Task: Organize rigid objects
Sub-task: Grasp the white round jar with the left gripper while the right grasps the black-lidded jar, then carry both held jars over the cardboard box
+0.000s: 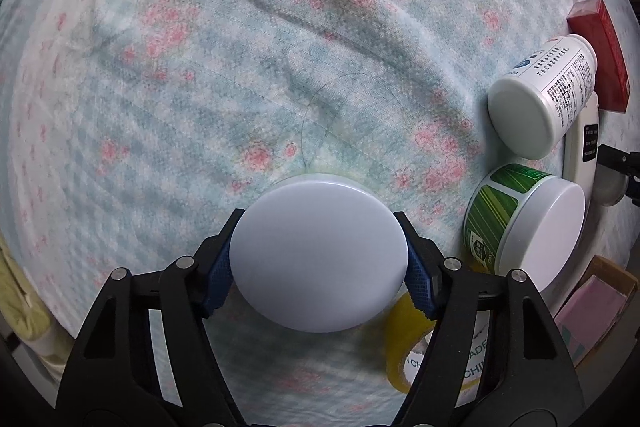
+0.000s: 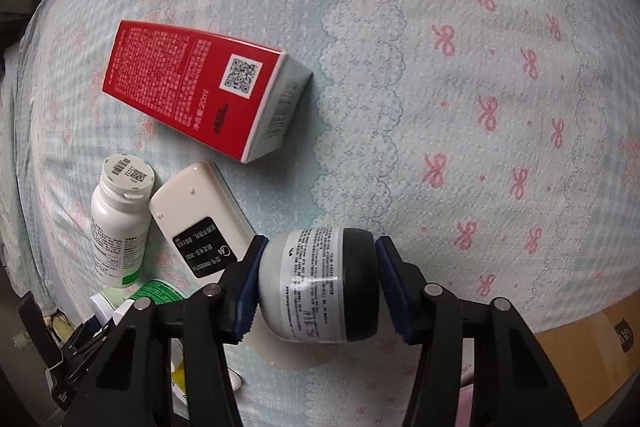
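My left gripper [image 1: 319, 253] is shut on a round white-lidded jar [image 1: 318, 251], held just above the bedsheet. To its right lie a green-labelled jar with a white lid [image 1: 528, 227], a white pill bottle [image 1: 540, 95] on its side, a white remote [image 1: 582, 143] and a red box [image 1: 600, 51]. My right gripper [image 2: 318, 285] is shut on a small grey jar with a black cap [image 2: 320, 291], held sideways. In the right wrist view the red box [image 2: 200, 87], the pill bottle [image 2: 118, 223] and the remote [image 2: 200, 223] lie to the left.
A yellow tape roll [image 1: 404, 339] lies under my left gripper's right finger. A cardboard box with pink contents [image 1: 592, 303] sits at the lower right. A brown cardboard edge [image 2: 580, 339] borders the bed at the right wrist view's lower right. The floral sheet [image 1: 200, 87] stretches far and left.
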Available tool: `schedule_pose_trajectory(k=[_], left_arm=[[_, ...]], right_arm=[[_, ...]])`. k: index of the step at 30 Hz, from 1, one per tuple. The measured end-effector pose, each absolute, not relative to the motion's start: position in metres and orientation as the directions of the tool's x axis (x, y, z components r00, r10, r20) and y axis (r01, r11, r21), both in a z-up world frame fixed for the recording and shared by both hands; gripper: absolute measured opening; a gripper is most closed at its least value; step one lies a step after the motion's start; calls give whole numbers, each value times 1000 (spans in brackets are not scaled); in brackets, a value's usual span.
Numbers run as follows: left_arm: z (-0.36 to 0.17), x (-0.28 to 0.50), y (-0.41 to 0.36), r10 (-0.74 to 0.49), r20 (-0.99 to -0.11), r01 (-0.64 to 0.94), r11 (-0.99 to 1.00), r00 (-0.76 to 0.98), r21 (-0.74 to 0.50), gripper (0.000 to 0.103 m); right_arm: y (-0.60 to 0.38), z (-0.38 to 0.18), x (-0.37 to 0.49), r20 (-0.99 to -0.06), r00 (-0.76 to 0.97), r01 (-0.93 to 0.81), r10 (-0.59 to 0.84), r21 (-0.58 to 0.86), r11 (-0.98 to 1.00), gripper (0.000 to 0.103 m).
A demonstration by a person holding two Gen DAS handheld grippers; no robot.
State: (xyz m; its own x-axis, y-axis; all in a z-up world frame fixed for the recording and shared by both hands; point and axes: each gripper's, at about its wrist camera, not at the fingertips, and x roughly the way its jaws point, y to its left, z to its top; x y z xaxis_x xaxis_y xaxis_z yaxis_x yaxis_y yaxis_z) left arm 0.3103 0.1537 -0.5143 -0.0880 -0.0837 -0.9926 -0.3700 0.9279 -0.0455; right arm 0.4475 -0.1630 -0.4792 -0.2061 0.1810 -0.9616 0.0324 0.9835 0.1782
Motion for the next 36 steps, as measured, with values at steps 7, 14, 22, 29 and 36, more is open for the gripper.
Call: schedule_pose_trajectory(k=[7, 14, 22, 29, 36], left_arm=[[-512, 308, 159, -73, -994, -364, 930, -80, -39, 68], [-486, 300, 149, -54, -996, -330, 943, -71, -27, 68], [-433, 303, 138, -45, -999, -247, 968, -14, -40, 68], [-351, 299, 106, -94, -992, -32, 995, 85, -97, 68], [-266, 296, 40, -178, -970, 262, 956, 165, -131, 68]], right_arm=[[-164, -473, 446, -970, -180, -6, 161, 165, 986, 50], [-164, -465, 435, -975, -156, -4, 161, 164, 986, 49], [-155, -413, 409, -979, -90, 0, 182, 183, 983, 48], [-156, -332, 387, -978, -3, -12, 211, 211, 977, 48], [-167, -245, 359, -966, 132, 13, 224, 228, 974, 48]])
